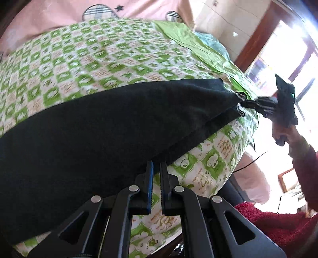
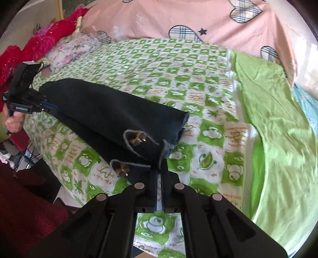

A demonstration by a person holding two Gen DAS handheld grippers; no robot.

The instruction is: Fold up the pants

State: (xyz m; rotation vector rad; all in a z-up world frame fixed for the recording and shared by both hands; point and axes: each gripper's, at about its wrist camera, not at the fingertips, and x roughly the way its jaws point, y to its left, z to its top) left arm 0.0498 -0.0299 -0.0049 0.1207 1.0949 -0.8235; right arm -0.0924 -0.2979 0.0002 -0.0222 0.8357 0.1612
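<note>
Stretching across the middle of both views, the black pants lie on a bed covered by a green-and-white checked sheet, held at two ends by the grippers. In the left wrist view, the left gripper sits at bottom centre with its jaws drawn narrow, pinching the near edge of the dark cloth; the same tool appears at the left edge of the right wrist view, gripped by a hand. The right gripper is likewise closed tight at bottom centre of its own view, nipping the hem end of the pants, where two small gold bow ornaments mark the leg cuffs.

The two legs already appear laid one over the other, so the lengthwise fold looks done: the garment reads as a single long band running from upper left to lower centre in the right wrist view. What seems left is the crosswise fold, bringing cuffs toward waist, and then smoothing the bundle flat. A plain lime-green cloth lies at the right, and a pink quilt with plaid hearts fills the top of the frame, both apart from the pants.
</note>
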